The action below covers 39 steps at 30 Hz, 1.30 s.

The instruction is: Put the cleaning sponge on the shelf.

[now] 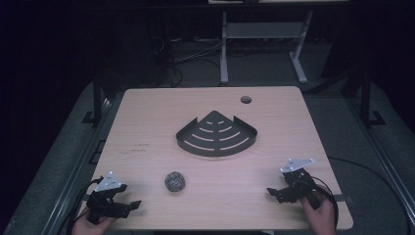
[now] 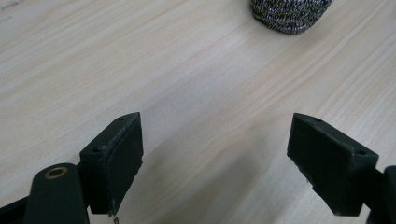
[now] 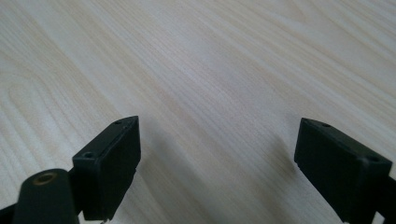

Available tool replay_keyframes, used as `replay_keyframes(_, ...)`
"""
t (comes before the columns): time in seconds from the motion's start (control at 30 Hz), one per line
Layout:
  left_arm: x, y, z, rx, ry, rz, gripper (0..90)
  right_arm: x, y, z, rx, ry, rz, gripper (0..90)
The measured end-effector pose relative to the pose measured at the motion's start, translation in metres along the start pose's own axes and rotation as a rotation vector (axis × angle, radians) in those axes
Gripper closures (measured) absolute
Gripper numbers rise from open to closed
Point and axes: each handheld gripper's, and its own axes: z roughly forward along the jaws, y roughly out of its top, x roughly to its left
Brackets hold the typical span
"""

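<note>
A dark metal corner shelf [image 1: 217, 134] with curved slots lies flat near the middle of the wooden table [image 1: 147, 112]. A round steel-wool scrubber [image 1: 174, 181] rests nearer the front, left of centre. My left gripper [image 1: 131, 205] sits at the front left corner, open, with bare wood between its jaws. In the left gripper view the scrubber [image 2: 290, 15] lies ahead and to the right. My right gripper [image 1: 273, 193] hovers at the front right, open, over bare table [image 3: 210, 70].
A round cable hole [image 1: 245, 100] sits near the table's far edge. Behind the table stand white desk legs [image 1: 224, 49] and cables on a dark floor. Cables trail from both grippers off the front edge.
</note>
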Motion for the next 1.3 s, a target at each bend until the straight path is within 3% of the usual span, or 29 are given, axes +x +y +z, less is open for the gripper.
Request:
replay_keyframes(0.93,-0.010,0.013,0.005,0.021,-0.018,0.031,17.8,0.000,0.001,0.000,-0.003,0.005,0.005,14.0)
replay_keyframes(1.3,-0.013,0.026,0.007,0.039,-0.026,0.066,17.7,-0.001,0.001,0.000,-0.001,0.003,0.006,14.1)
